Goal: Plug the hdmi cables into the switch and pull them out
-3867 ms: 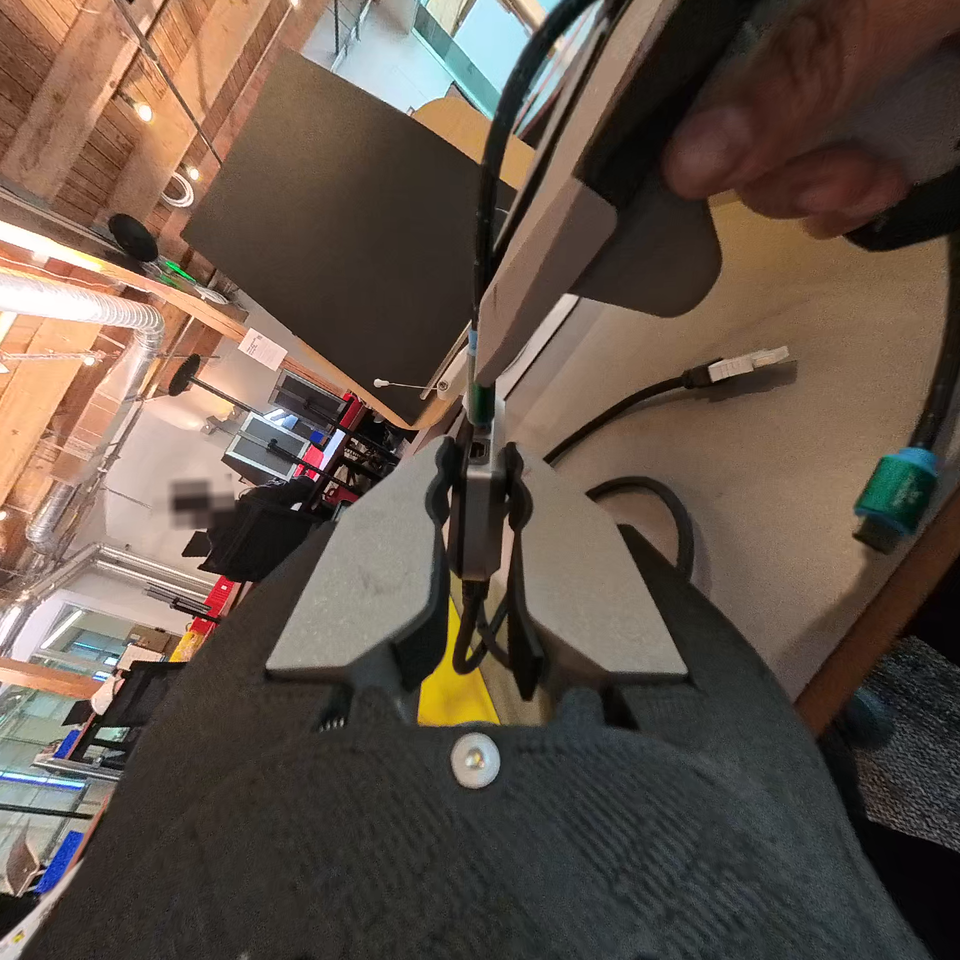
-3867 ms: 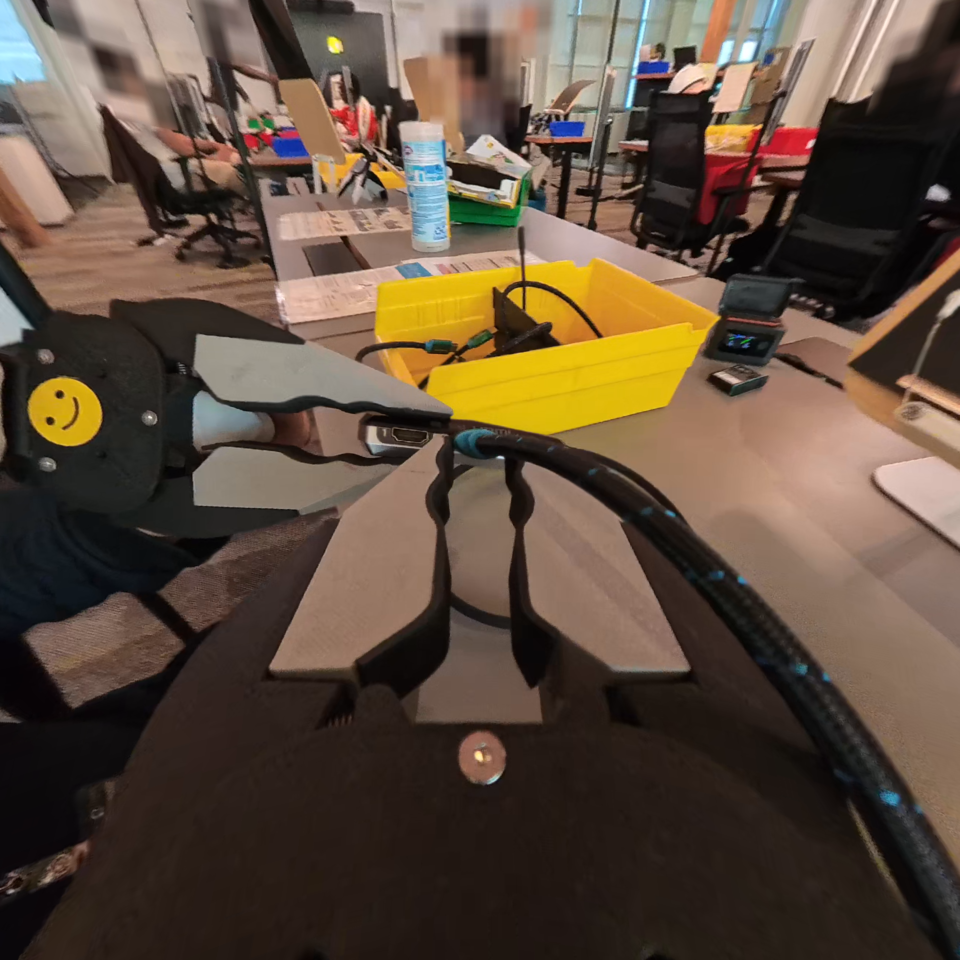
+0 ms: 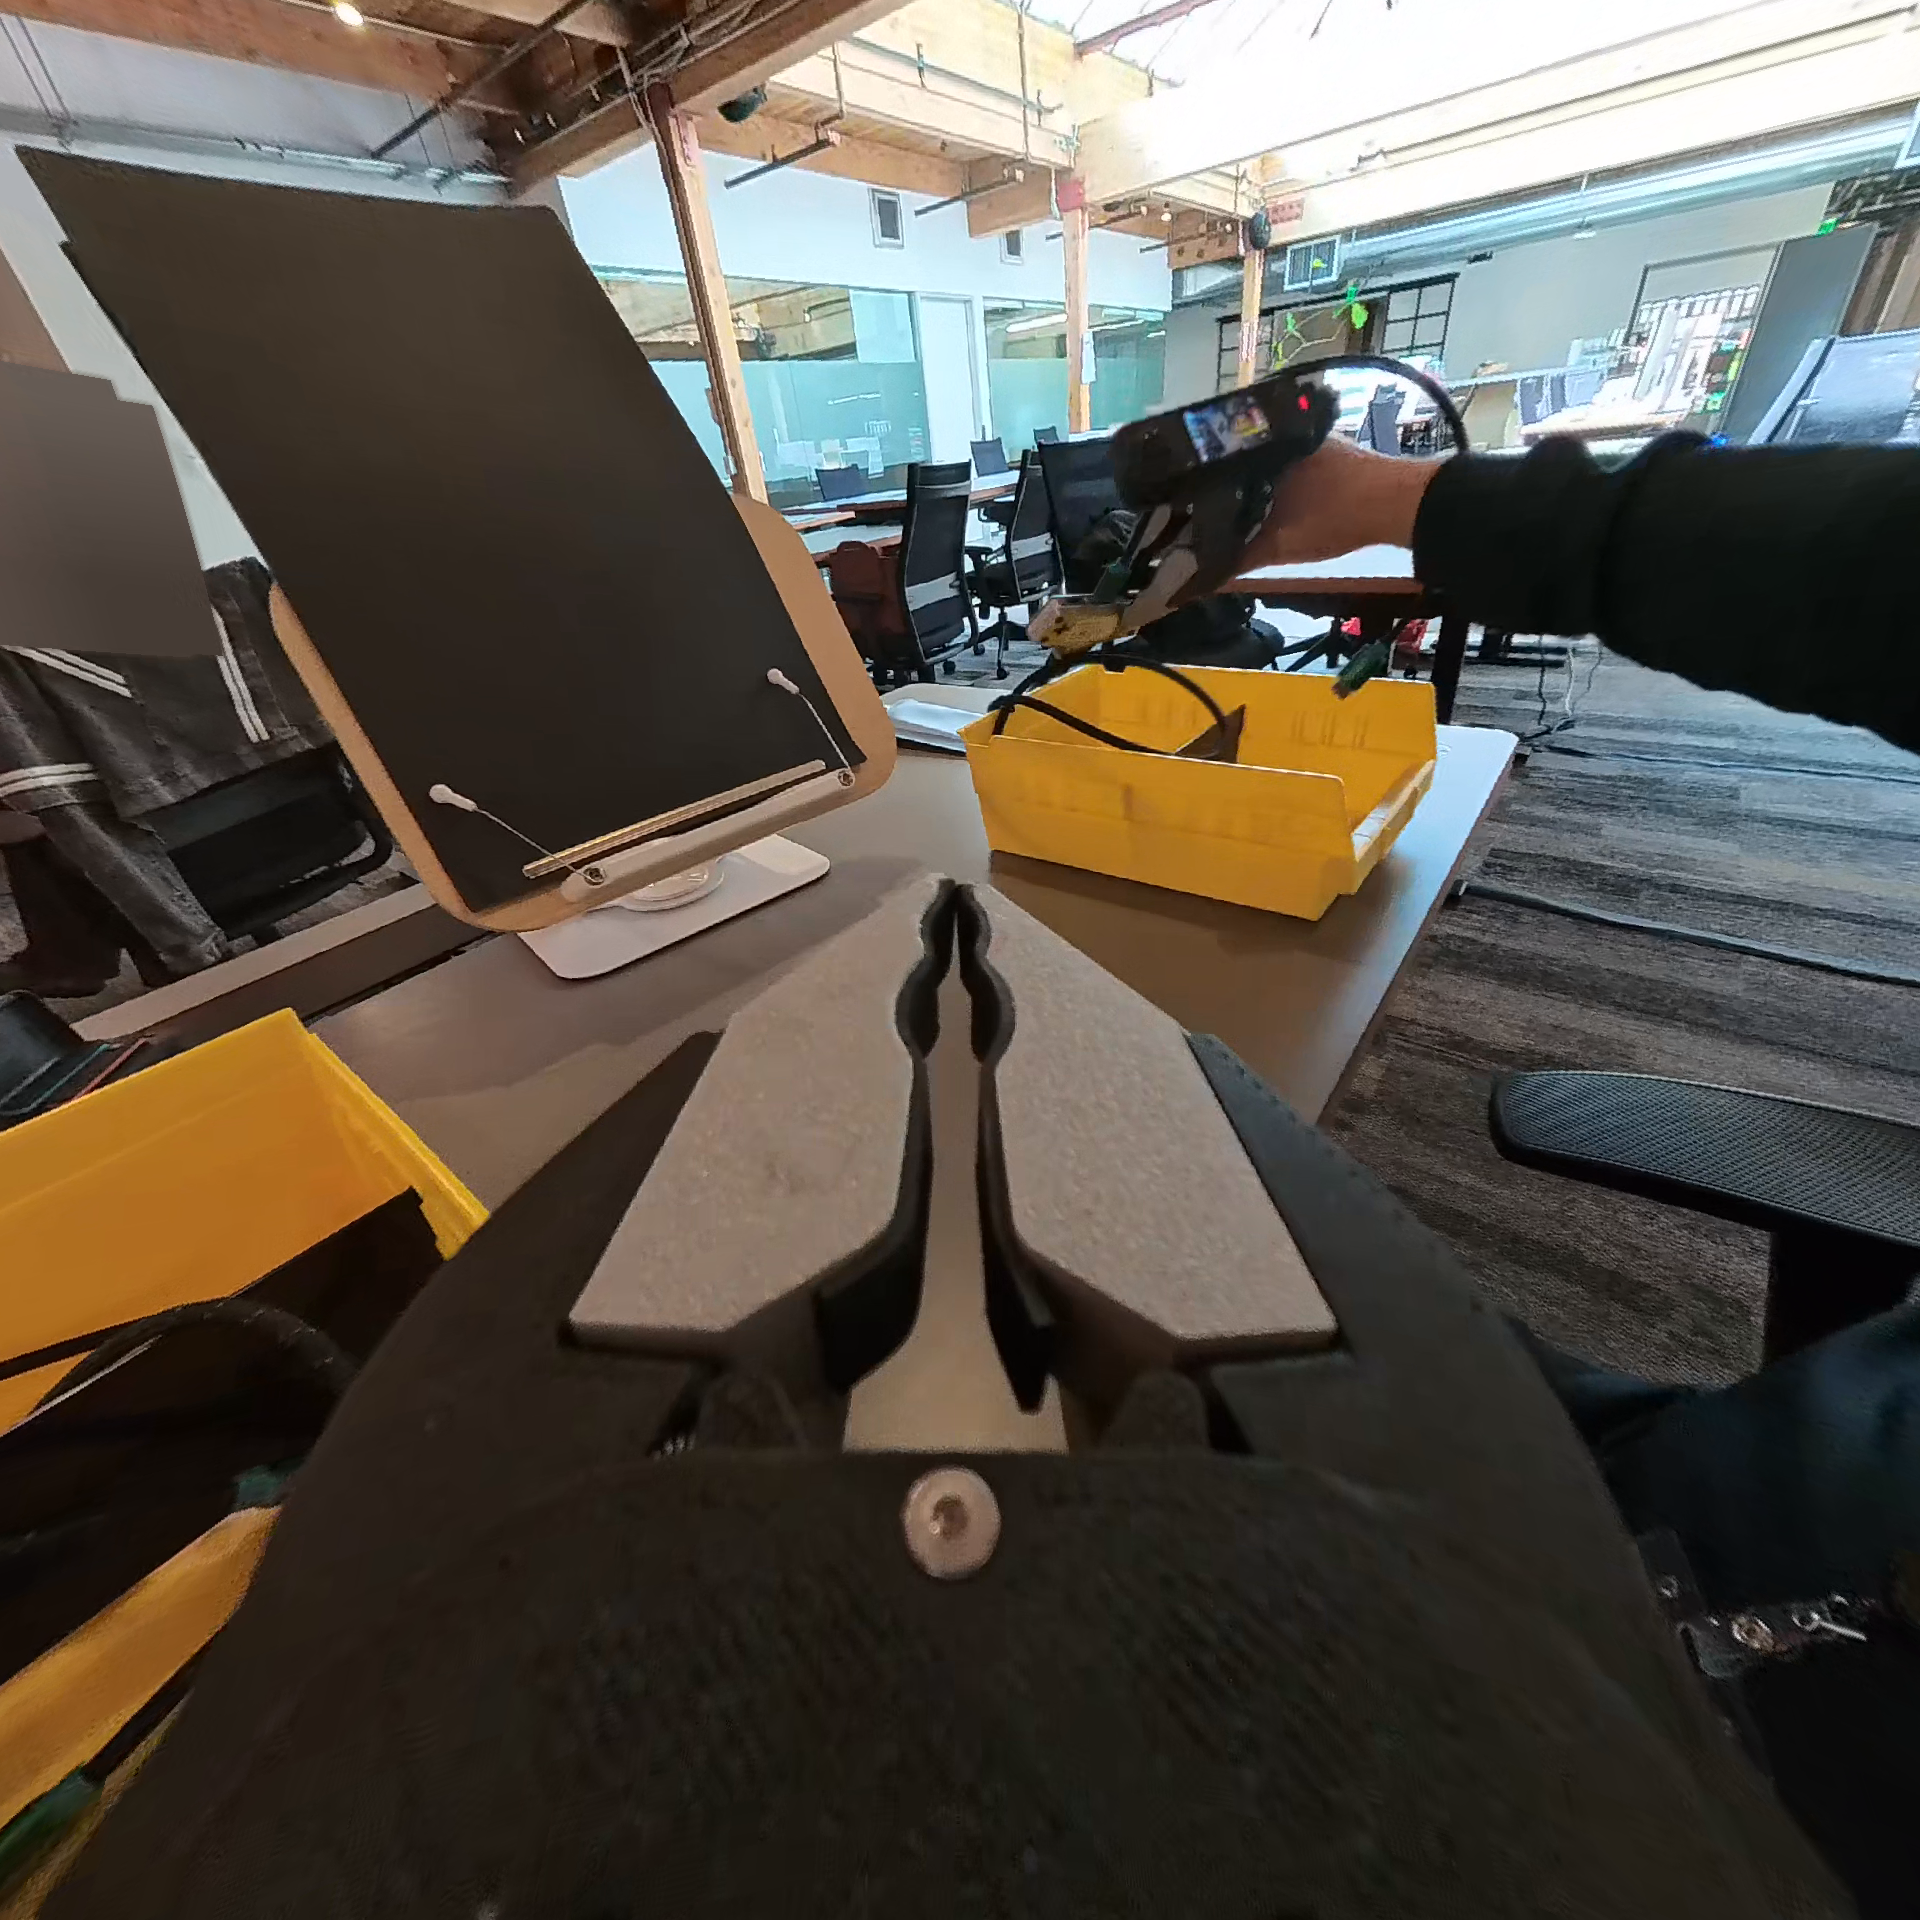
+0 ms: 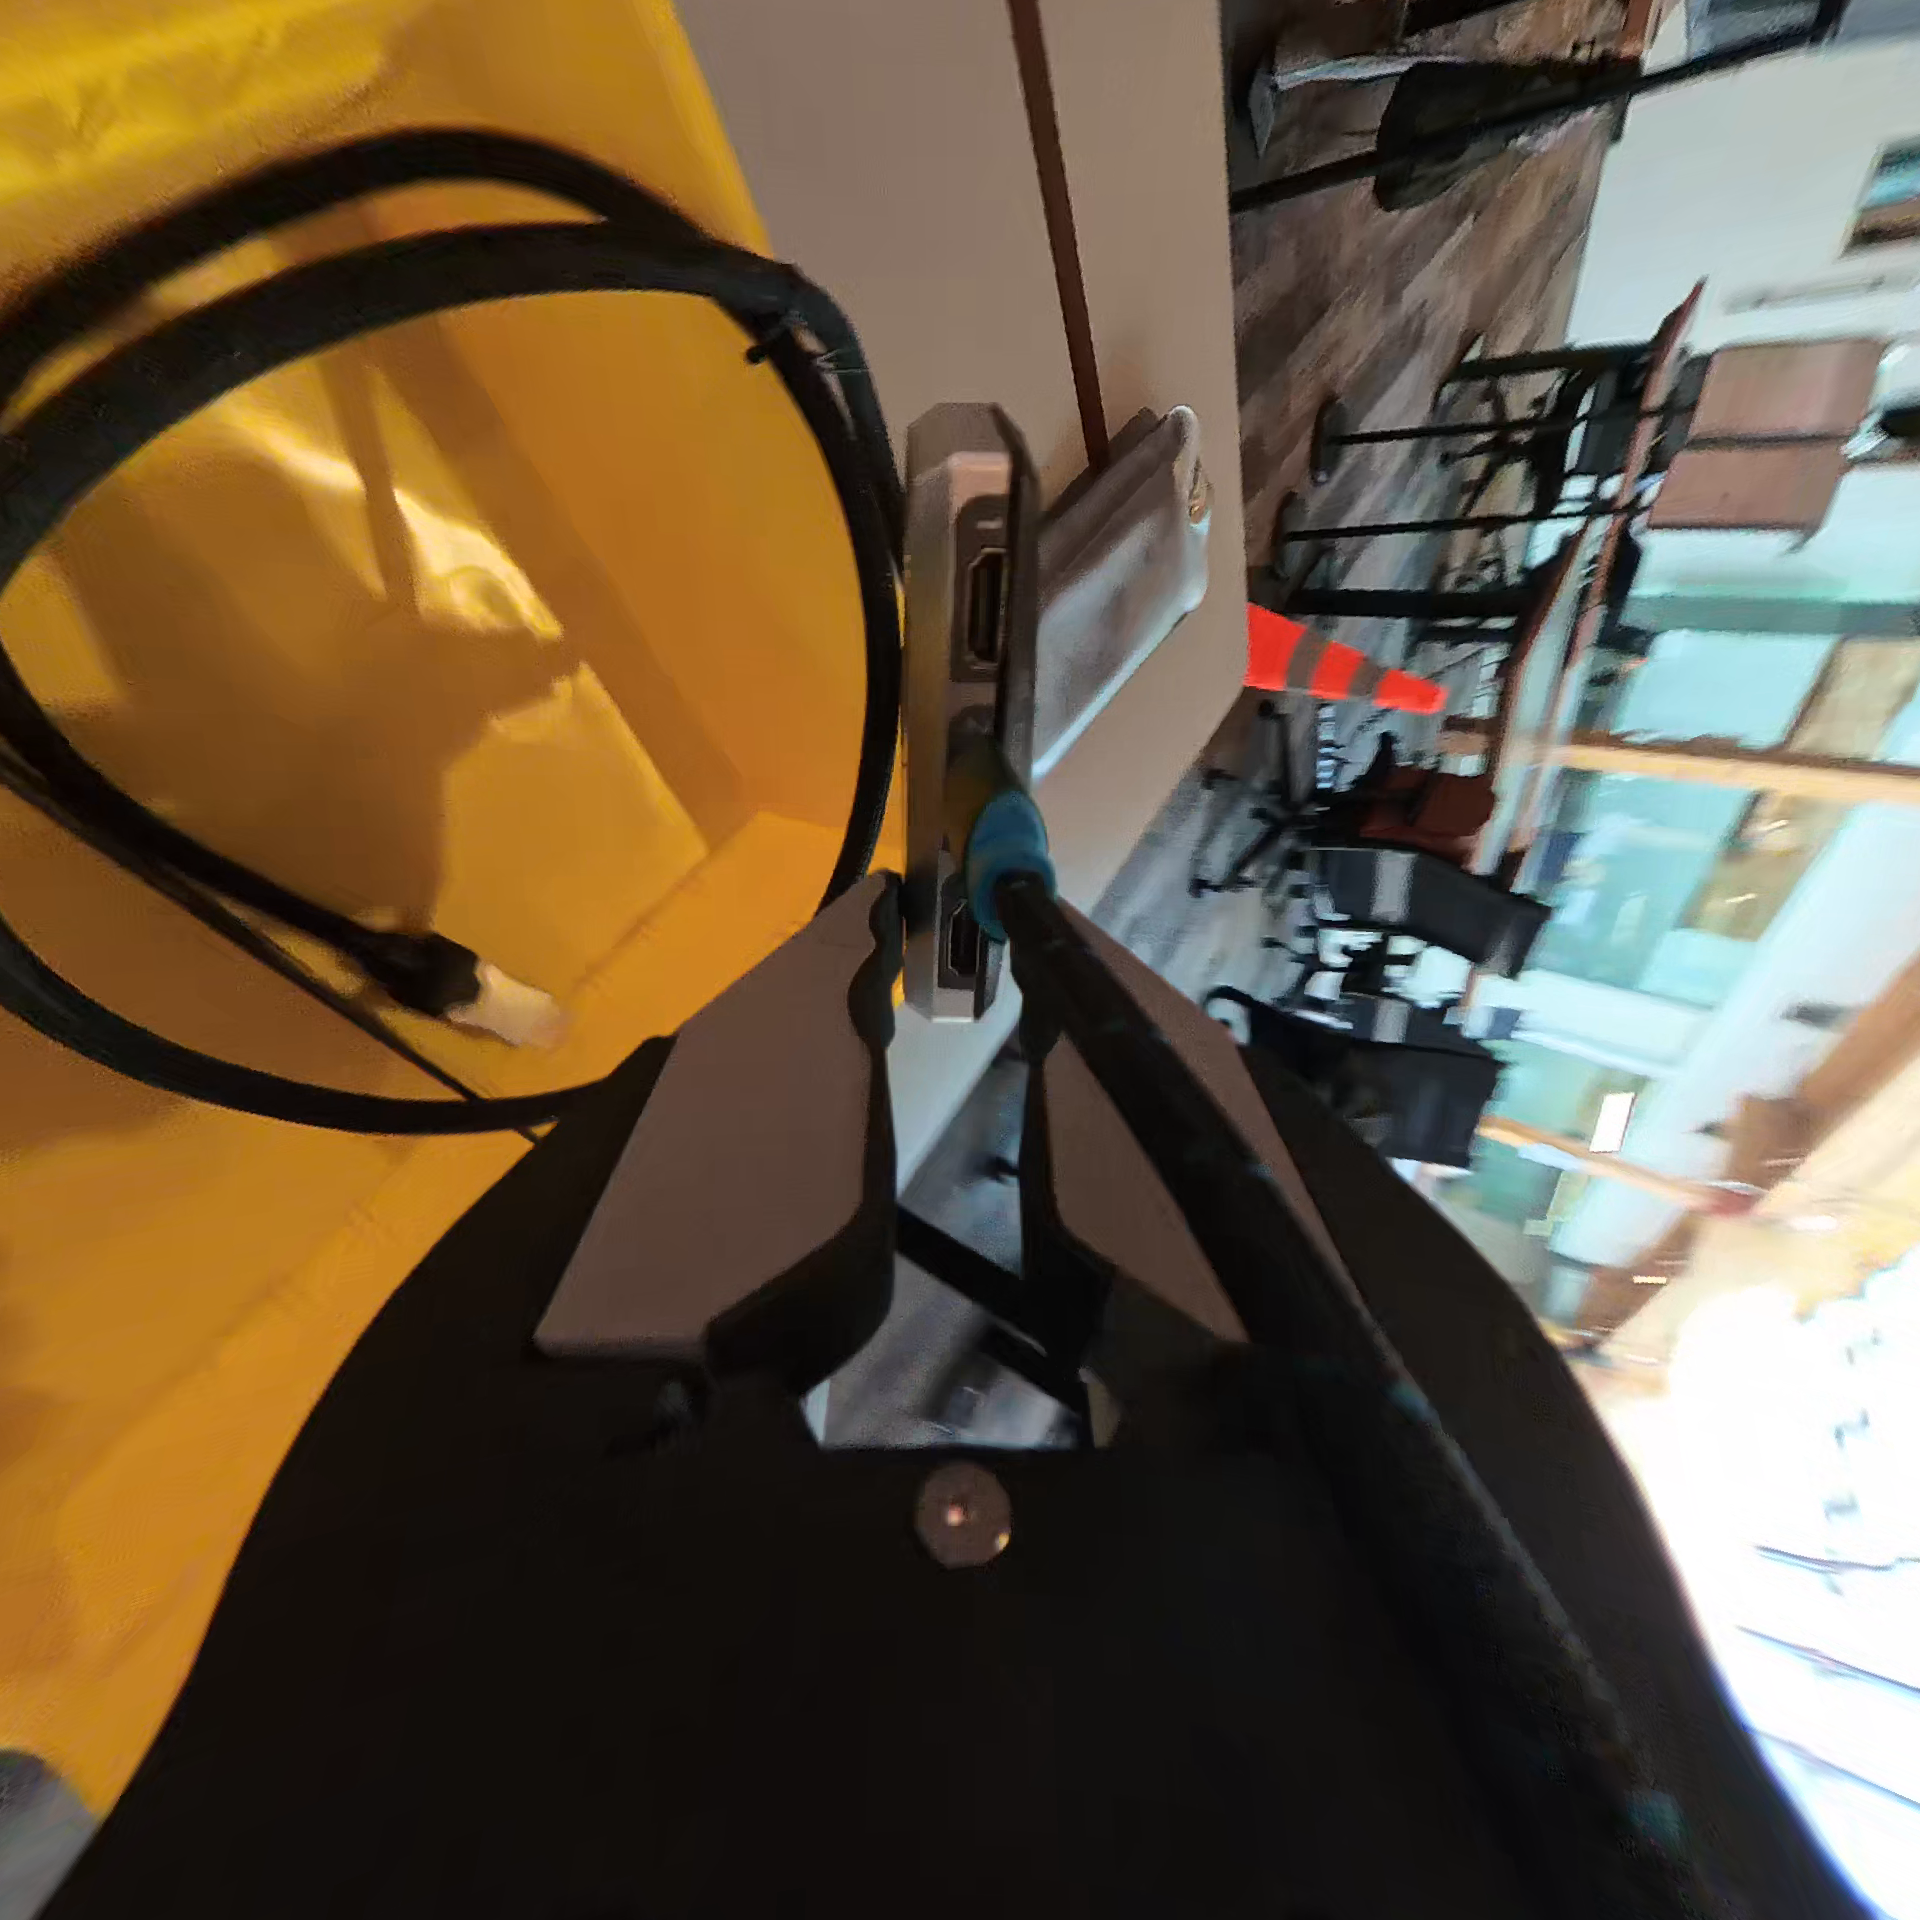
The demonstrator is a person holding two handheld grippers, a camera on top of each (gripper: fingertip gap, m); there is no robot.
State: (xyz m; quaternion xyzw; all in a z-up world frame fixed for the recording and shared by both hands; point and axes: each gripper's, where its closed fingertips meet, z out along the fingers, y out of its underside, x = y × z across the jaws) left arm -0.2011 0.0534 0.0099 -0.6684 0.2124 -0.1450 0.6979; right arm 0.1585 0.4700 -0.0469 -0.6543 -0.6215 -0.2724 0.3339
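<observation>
The switch (image 4: 961, 717), one HDMI cable (image 4: 1003, 831) plugged in, is held by the right gripper (image 4: 961, 935) above the far yellow bin (image 3: 1195, 821); the left gripper (image 3: 956, 914) is kept closed, empty. Unplugging appears unfinished.

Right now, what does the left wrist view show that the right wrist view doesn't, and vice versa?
Left wrist view only: its own left gripper shut on nothing, a tilted black board on a stand, a near yellow bin.

Right wrist view only: the HDMI switch up close, two ports empty, one cable plugged; a coiled black cable.

Both: the right gripper holding the switch over the far yellow bin.
</observation>
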